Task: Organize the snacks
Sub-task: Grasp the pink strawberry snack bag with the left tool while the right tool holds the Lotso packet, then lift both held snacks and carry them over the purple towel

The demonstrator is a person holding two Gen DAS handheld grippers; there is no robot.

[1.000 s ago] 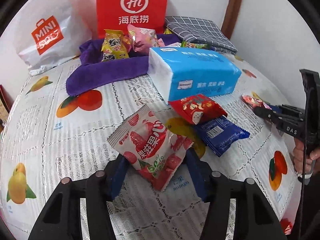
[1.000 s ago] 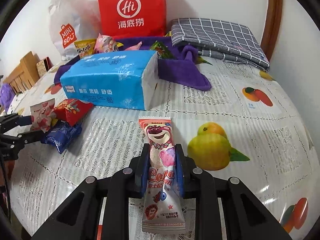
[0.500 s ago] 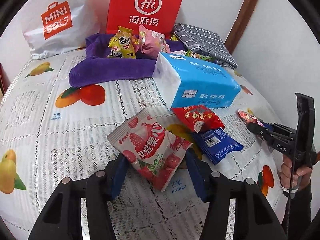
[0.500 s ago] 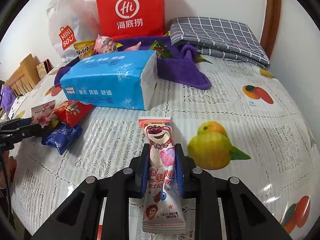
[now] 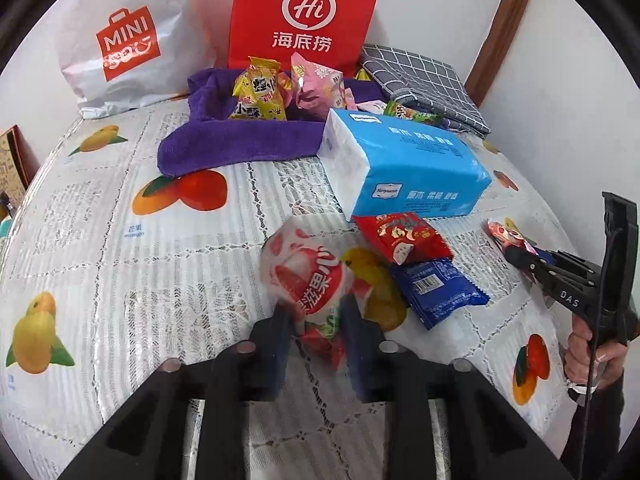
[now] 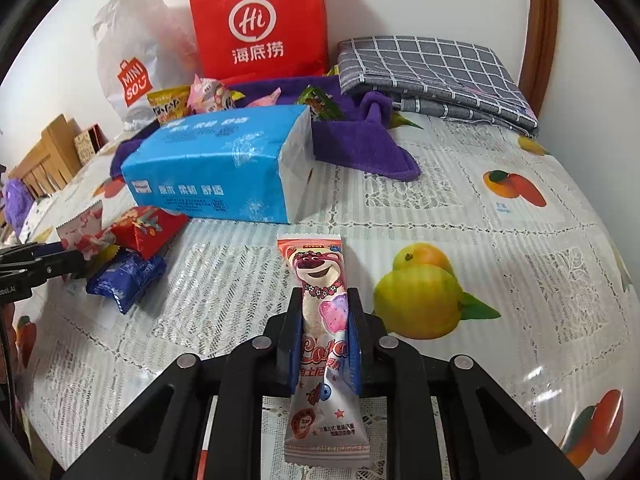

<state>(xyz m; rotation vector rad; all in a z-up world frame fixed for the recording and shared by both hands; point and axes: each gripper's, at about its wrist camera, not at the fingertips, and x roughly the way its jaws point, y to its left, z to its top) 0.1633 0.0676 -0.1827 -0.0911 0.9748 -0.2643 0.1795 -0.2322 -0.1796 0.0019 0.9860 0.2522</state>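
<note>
My left gripper (image 5: 316,316) is shut on a red-and-white strawberry snack bag (image 5: 308,276), which is crumpled between the fingers. My right gripper (image 6: 325,312) is shut on a long pink bear-print snack packet (image 6: 324,320); it also shows in the left wrist view (image 5: 520,254). A red snack pack (image 5: 402,238) and a blue snack pack (image 5: 438,290) lie on the table beside the strawberry bag. A purple towel (image 5: 240,140) at the back holds a yellow snack bag (image 5: 260,96), a pink snack bag (image 5: 318,86) and others.
A blue tissue pack (image 5: 404,168) lies between the towel and the loose snacks. A red paper bag (image 5: 304,12), a white MINISO bag (image 5: 124,40) and a folded grey checked cloth (image 6: 432,76) stand at the back by the wall. The fruit-print tablecloth (image 6: 500,208) covers the table.
My left gripper has closed on the strawberry snack bag, squeezing it narrow. The right gripper still holds the bear packet and has barely moved.
</note>
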